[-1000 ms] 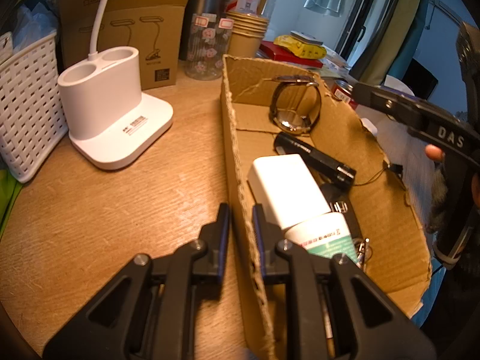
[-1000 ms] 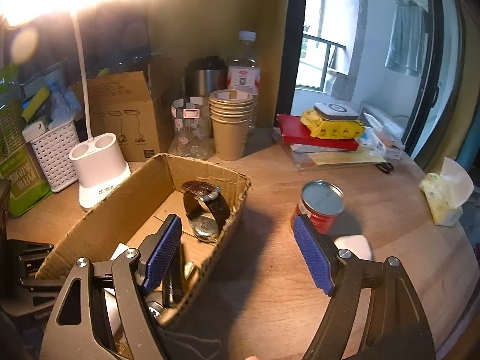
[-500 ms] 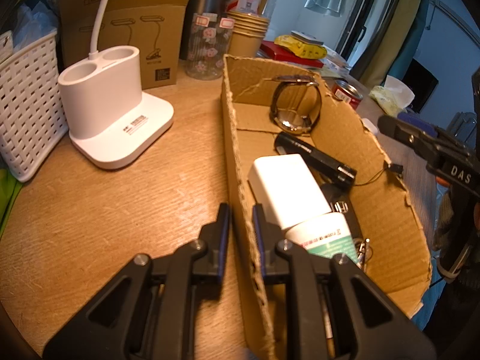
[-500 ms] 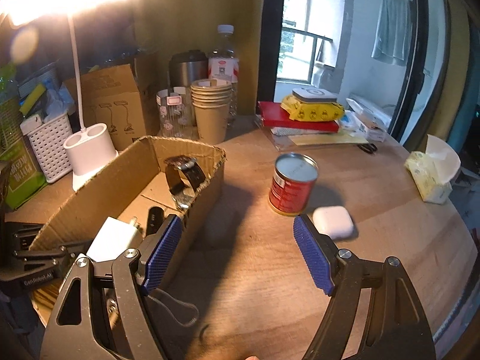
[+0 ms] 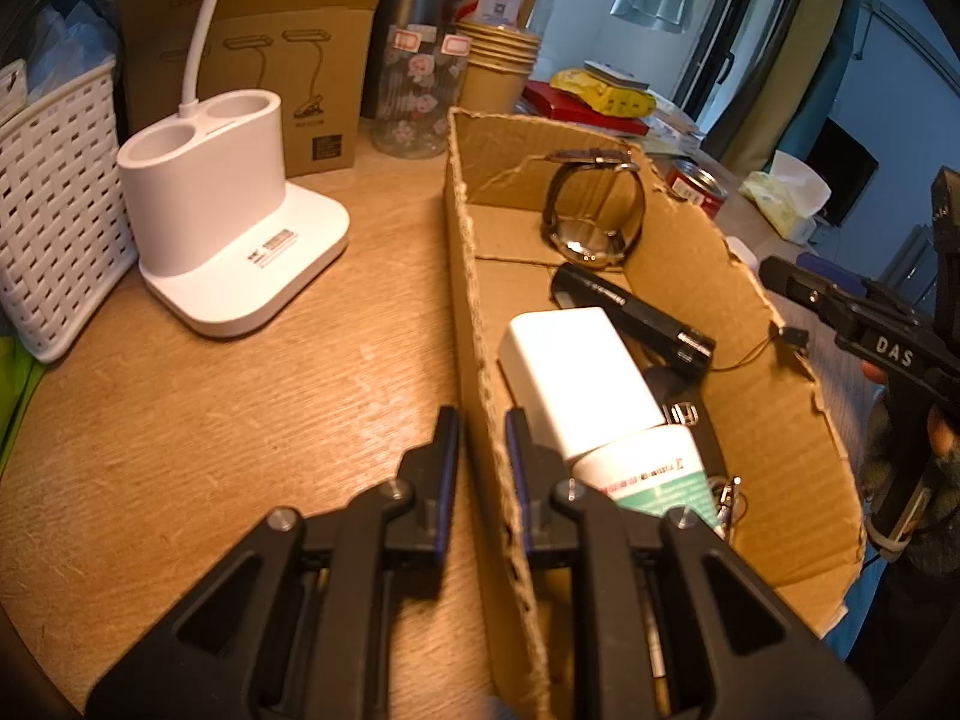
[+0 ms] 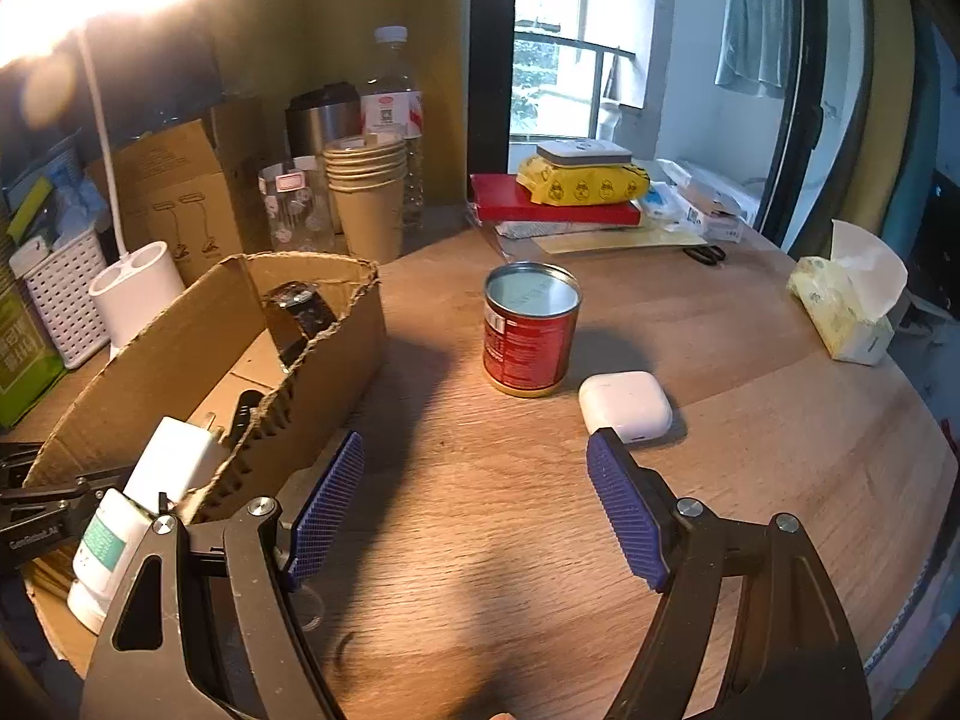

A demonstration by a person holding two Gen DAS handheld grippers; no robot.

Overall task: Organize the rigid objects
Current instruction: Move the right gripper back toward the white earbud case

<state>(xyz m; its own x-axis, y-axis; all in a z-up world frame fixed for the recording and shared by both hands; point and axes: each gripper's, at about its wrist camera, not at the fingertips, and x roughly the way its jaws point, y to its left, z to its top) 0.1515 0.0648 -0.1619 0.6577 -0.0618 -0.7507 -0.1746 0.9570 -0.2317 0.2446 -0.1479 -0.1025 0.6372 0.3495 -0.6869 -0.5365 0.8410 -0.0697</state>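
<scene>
Clamping the near side wall of the cardboard box (image 5: 474,312), the left gripper (image 5: 482,438) had one blue-lined finger outside the wall and the other inside, both pressed tight on the cardboard. Inside the box, seen from the left wrist view, a wristwatch (image 5: 594,210) stood on edge at the twelve o'clock end, a black flashlight (image 5: 630,315) lay slantwise behind a white charger block (image 5: 576,378), and a white tube with a green label (image 5: 654,474) sat nearest the gripper at about five o'clock, with a bunch of keys (image 5: 729,495) just beside it. A white desk lamp base (image 5: 222,222) stood on the wooden table (image 5: 210,432) at ten o'clock, well apart from the box, with a white plastic basket (image 5: 54,204) farther out at nine o'clock. The right gripper (image 6: 474,504) hung over bare table with its blue ribbed fingers (image 6: 627,510) spread wide and nothing between them. From the right wrist view, a red tin can (image 6: 531,330) stood upright at twelve o'clock, still outside the box, and a white earbuds case (image 6: 624,408) lay just beside it at one o'clock, close to the tip of the right-hand finger. A stack of paper cups (image 6: 367,192) stood behind the box at eleven o'clock, and a tissue pack (image 6: 852,300) at two o'clock.
</scene>
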